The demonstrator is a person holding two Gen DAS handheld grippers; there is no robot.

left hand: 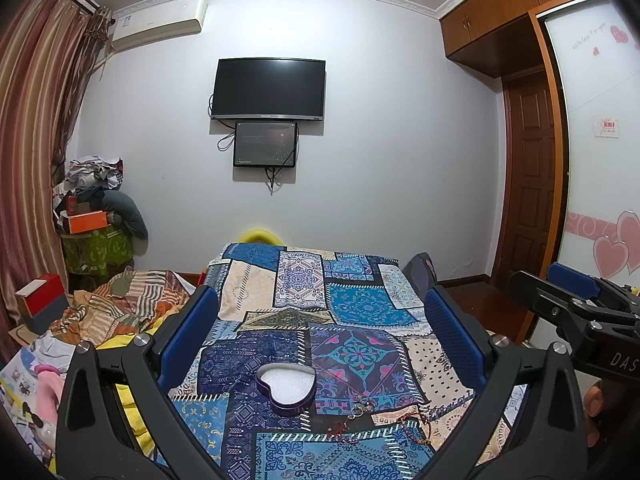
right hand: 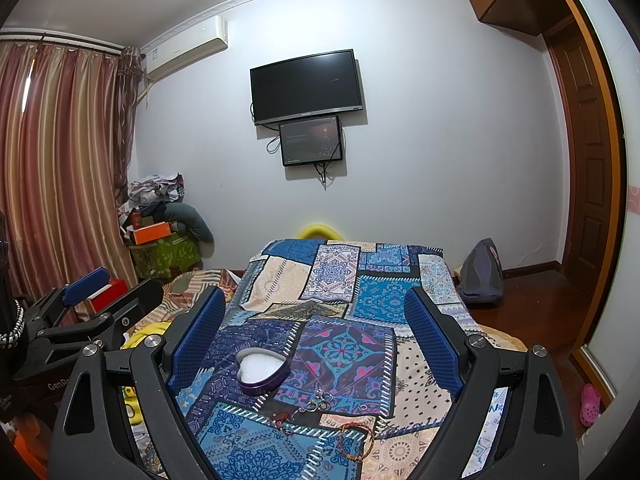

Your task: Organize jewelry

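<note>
Both hand-held grippers, left (left hand: 320, 332) and right (right hand: 316, 332), hover spread wide and empty above the bed (right hand: 384, 300). The bracelet (right hand: 355, 440) lies nearest the right one, low between its fingers; the heart-shaped tin (right hand: 262, 370) sits farther left.

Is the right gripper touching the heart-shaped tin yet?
Apart. In the right wrist view, the right gripper stands open above the cloth, and the heart-shaped tin sits untouched between its fingers.

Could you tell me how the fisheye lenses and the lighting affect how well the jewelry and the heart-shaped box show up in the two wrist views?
Left wrist view: walls and curtain bow outward, corners vignette black; the heart-shaped box is sharp, the bracelets small and dim. Right wrist view: same bending; even indoor light, no glare on the box, rings tiny but distinguishable.
</note>
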